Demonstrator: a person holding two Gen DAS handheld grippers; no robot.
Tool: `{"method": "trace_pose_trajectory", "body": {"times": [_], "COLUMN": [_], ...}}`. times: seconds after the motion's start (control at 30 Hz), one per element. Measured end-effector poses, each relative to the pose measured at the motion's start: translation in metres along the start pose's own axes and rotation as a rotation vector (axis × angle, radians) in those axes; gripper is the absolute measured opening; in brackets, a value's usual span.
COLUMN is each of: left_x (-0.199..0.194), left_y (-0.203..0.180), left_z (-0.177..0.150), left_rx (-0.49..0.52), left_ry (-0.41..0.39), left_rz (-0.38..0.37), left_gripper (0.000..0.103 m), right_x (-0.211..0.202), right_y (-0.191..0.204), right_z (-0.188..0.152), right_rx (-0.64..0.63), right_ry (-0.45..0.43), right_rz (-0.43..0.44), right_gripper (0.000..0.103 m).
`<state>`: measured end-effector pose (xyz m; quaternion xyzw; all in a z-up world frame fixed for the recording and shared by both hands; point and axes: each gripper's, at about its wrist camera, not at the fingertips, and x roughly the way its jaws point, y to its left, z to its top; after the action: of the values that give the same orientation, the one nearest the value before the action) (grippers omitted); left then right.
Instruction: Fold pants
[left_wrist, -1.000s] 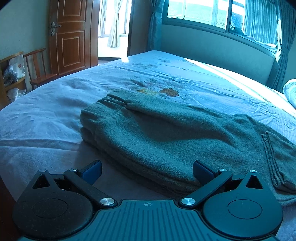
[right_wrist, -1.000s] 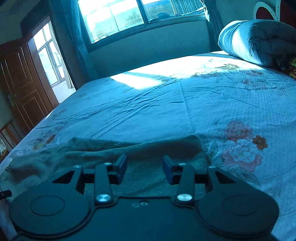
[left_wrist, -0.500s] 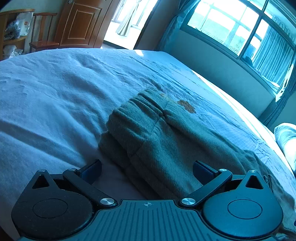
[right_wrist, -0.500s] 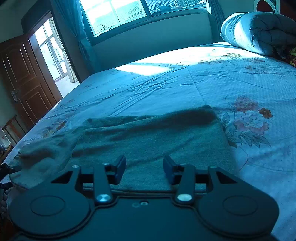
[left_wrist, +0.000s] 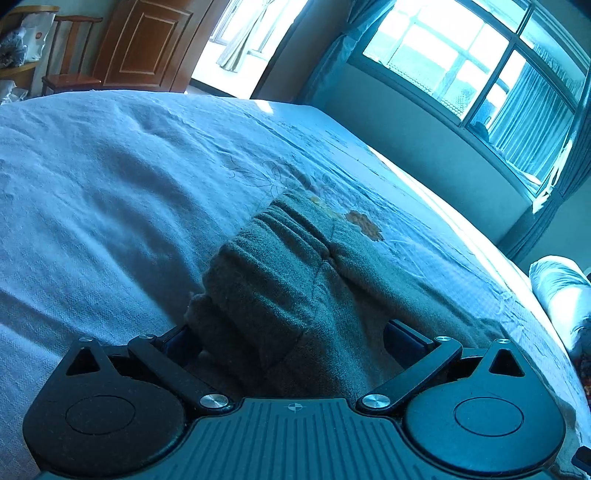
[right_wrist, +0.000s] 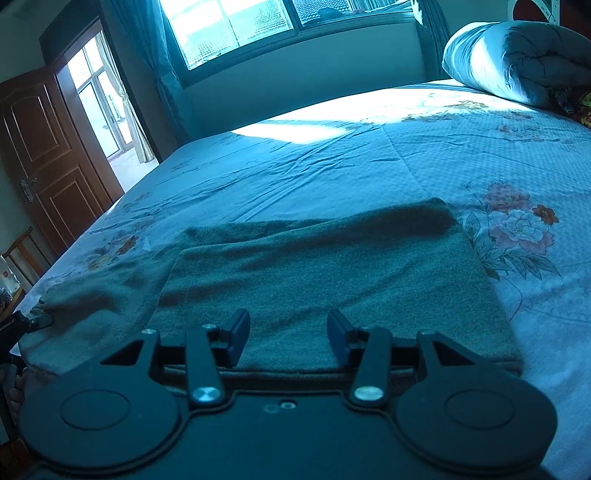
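A pair of dark green fleece pants (left_wrist: 295, 295) lies on a bed (left_wrist: 92, 203) covered with a pale blue flowered sheet, already folded lengthwise so 1 leg sits on the other. The pants run along the near edge of the bed, waistband to the person's left and leg ends to the right.

In the left wrist view, the left gripper (left_wrist: 291, 339) sits at the ribbed waistband end. Its jaws are spread wide and have just been closing a little, with the bunched waistband fabric lying between them; the left finger touches the cloth edge, but the pads do not yet appear to squeeze it.

In the right wrist view, the right gripper (right_wrist: 288, 336) hovers low over the flat leg end of the pants (right_wrist: 332, 273). Its jaws are partly apart and have just been opening slightly, with nothing pinched between them; the cloth lies below the fingertips. A rolled quilt (right_wrist: 517, 59) rests at the head of the bed, well apart from the pants.

The step in hand looks like taking hold of both ends for the crosswise fold. To do it well, each gripper should probably catch all layers at its end, not just the top one, so the stacked legs stay aligned. The waistband is thick, so a deep bite seems wise. Lifting both ends evenly should keep the fleece from sliding or twisting.
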<state>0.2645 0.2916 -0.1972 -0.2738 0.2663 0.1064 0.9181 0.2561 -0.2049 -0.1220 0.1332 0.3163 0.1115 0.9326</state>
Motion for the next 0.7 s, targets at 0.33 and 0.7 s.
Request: {"method": "trace_pose_trajectory", "body": {"times": [0.33,0.7], "left_x": [-0.007,-0.046], "left_y": [0.0,-0.039], "left_z": [-0.001,0.013], "left_rx": [0.031,0.146], "left_ry": [-0.009,-0.136], "left_rz": [0.006,-0.04], "left_gripper": [0.056,0.038], "right_x": [-0.001,0.002], "right_y": [0.01,0.037], "right_z": [-0.005,-0.006], "right_rx": [-0.019,-0.092], "right_ry": [0.012,0.02], "right_rz": [0.01,0.087], "right_gripper": [0.039,0.039]}}
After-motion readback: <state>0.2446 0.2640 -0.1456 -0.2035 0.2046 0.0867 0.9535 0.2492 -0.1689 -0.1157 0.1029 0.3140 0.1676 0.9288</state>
